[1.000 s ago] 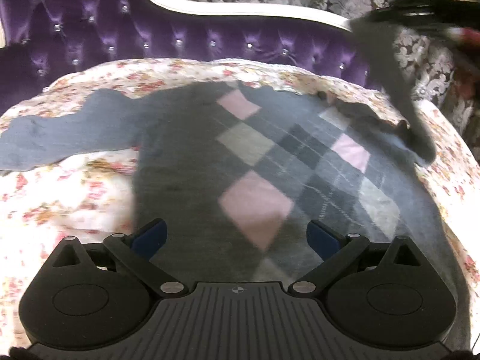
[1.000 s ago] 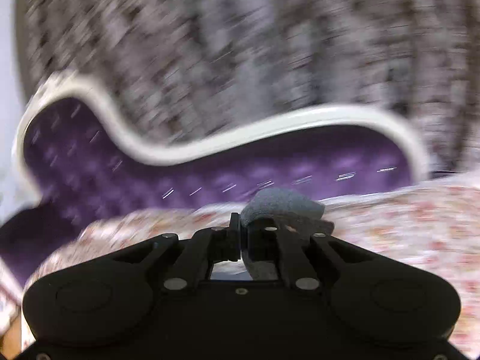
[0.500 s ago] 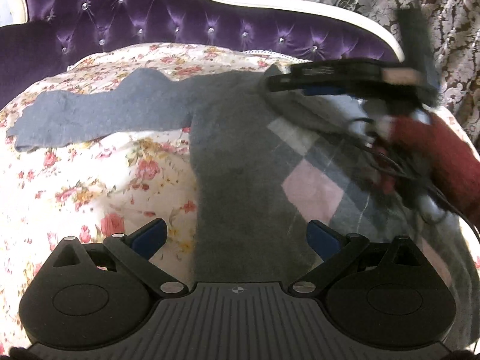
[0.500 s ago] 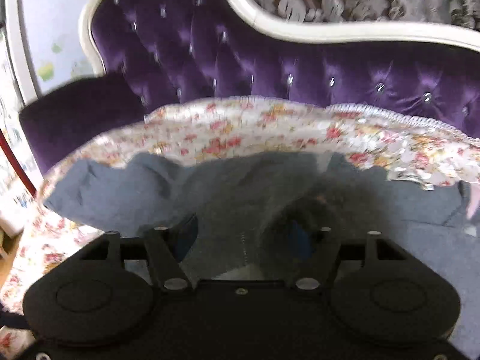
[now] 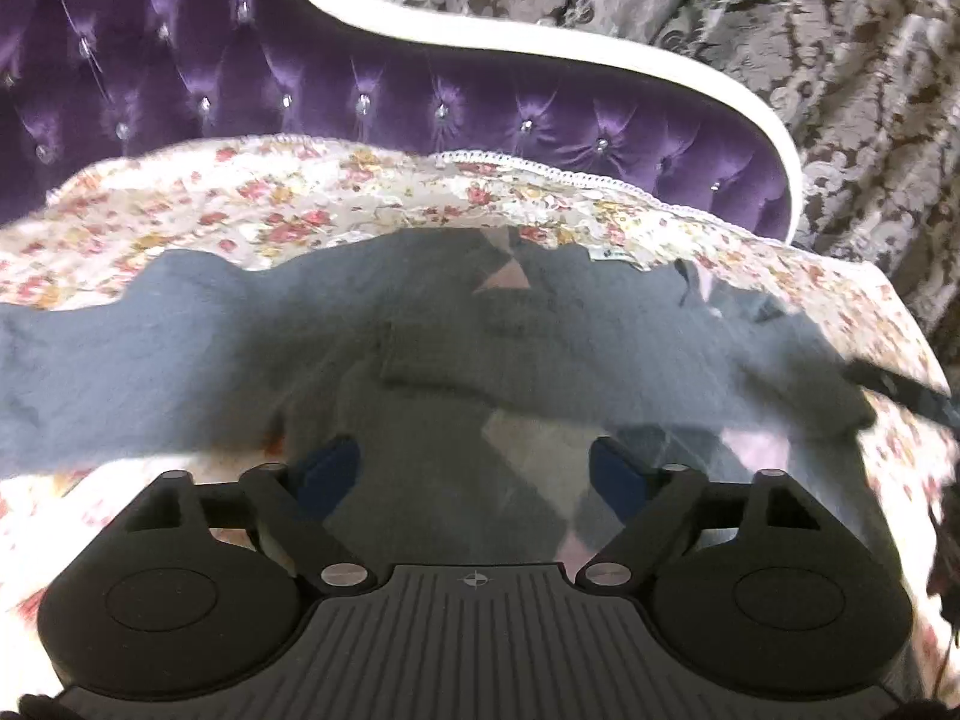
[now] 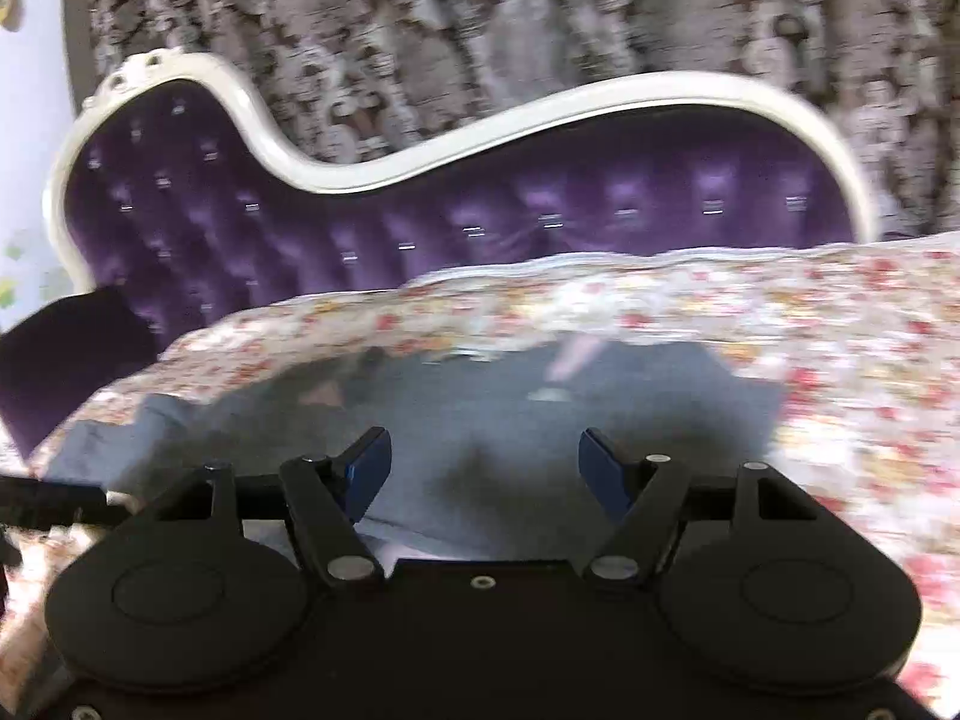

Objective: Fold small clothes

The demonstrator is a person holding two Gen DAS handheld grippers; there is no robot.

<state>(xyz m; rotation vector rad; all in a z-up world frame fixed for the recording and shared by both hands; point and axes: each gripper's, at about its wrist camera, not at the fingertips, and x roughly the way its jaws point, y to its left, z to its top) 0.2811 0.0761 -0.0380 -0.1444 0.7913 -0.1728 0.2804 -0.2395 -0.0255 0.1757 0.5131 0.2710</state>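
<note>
Purple headboard (image 5: pixel 420 102) walls off far edge; floral bedspread (image 5: pixel 210 210) open around grey sweater (image 5: pixel 420 324).

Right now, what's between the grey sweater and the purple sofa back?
A strip of the flowery cover lies between the grey sweater and the purple sofa back. Nothing else sits on it. Clearest in the left wrist view; the blurrier right wrist view agrees.

No text, label, brand or number can be read — nothing legible anywhere

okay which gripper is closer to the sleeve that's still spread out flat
Left. The left gripper hangs open over the sweater's body just beside the outstretched sleeve; the right gripper, also open, sits further along the sweater.
</note>
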